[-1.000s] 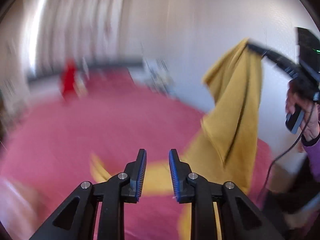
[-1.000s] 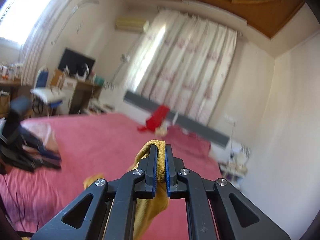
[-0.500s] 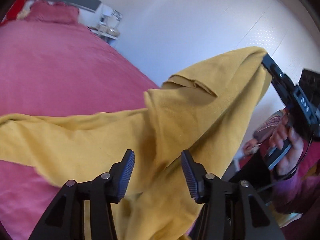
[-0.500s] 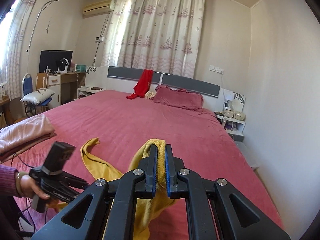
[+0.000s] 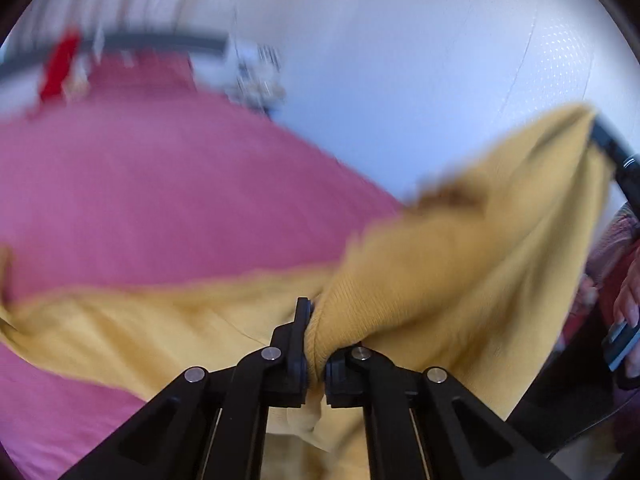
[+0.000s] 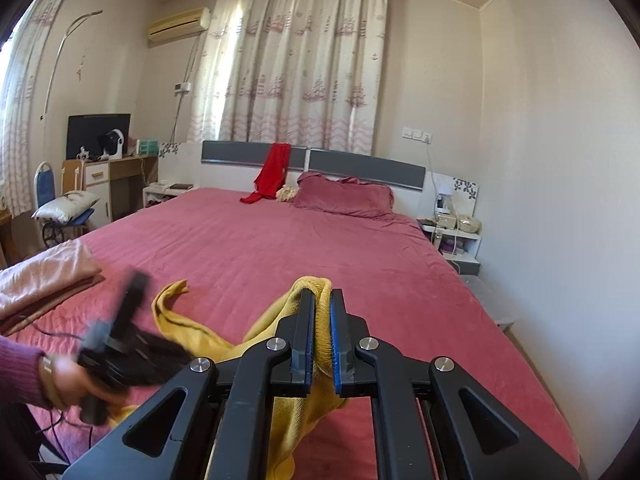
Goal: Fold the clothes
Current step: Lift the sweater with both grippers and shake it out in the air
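Across the near end of the pink bed (image 6: 256,248) we have the yellow sweater (image 5: 460,264) half lifted: part of it trails flat on the cover toward the left, while the rest rises in a slack drape between our two hands. Far off on the left edge of the bed sits a folded pink blanket (image 6: 44,276), well apart from the work. Our right gripper (image 6: 321,328) is clamped tight on a bunched edge of the knit, which sticks up past its tips and hangs below them. Our left gripper (image 5: 314,344) has closed right down on another fold, the cloth pinched between its jaws and spilling out to either side. We judge this to be the opening step, with the garment picked up at two points and not yet spread. Next we would need to draw the hands apart until the cloth hangs straight, then lay it flat on the bed. We cannot tell which parts of the sweater we hold, so the grips may want shifting first.
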